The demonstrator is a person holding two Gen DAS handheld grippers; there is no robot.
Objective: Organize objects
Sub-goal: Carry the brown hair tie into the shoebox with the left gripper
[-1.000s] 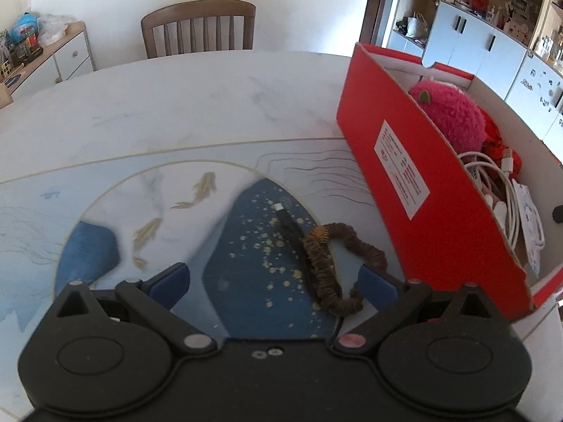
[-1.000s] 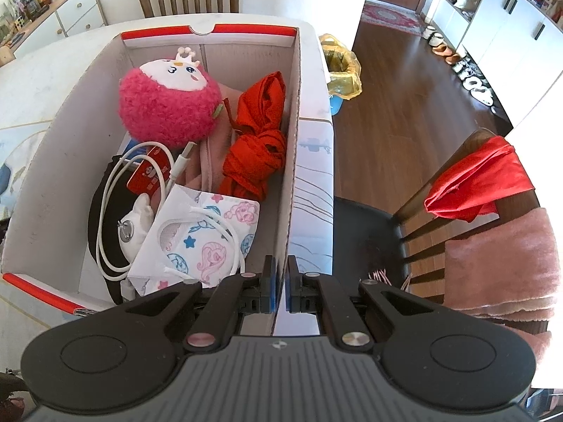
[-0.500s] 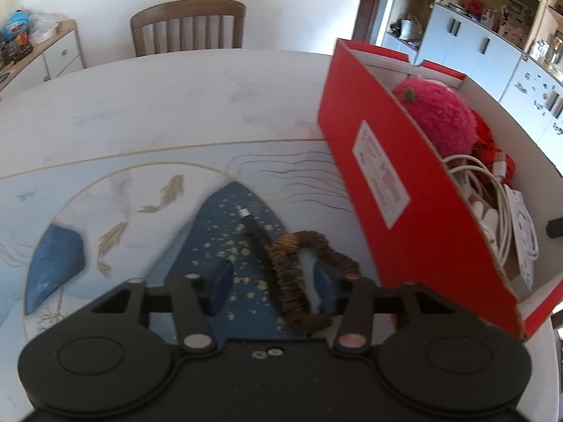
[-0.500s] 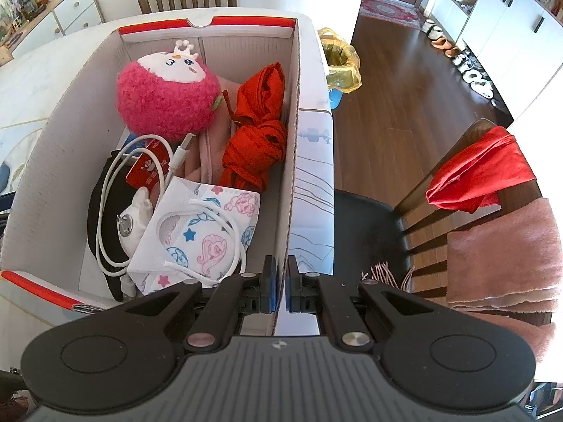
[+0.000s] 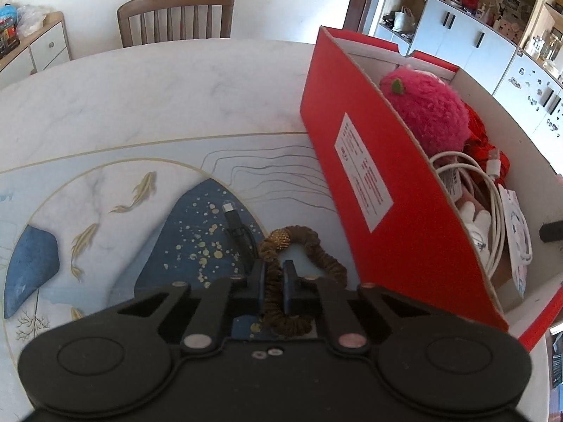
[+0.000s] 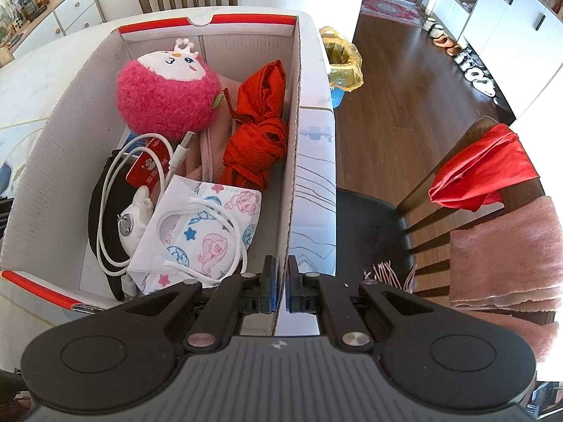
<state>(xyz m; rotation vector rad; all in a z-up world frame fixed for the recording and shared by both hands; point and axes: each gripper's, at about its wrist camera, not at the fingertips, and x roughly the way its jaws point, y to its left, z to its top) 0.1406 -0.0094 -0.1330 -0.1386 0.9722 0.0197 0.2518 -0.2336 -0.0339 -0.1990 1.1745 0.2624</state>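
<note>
A brown scrunchie [image 5: 309, 246] lies on the table mat, with a black USB cable [image 5: 237, 227] beside it. My left gripper [image 5: 273, 276] is shut on the scrunchie's near side. A red cardboard box [image 5: 369, 190] stands to the right of it. The box [image 6: 293, 147] holds a pink plush toy [image 6: 165, 102], a red cloth [image 6: 260, 133], a white cable [image 6: 116, 190] and a printed face mask [image 6: 200, 235]. My right gripper [image 6: 279, 276] is shut on the box's right wall at its near end.
The round marble table [image 5: 158, 88] has a wooden chair [image 5: 176, 16] behind it. A chair with a red cloth [image 6: 482, 172] and a pink towel [image 6: 506, 246] stands right of the box. A yellow-lined bin [image 6: 343, 63] sits on the floor beyond.
My left gripper's fingers have closed from wide open onto the scrunchie and moved slightly forward. My right gripper has stayed shut on the box wall.
</note>
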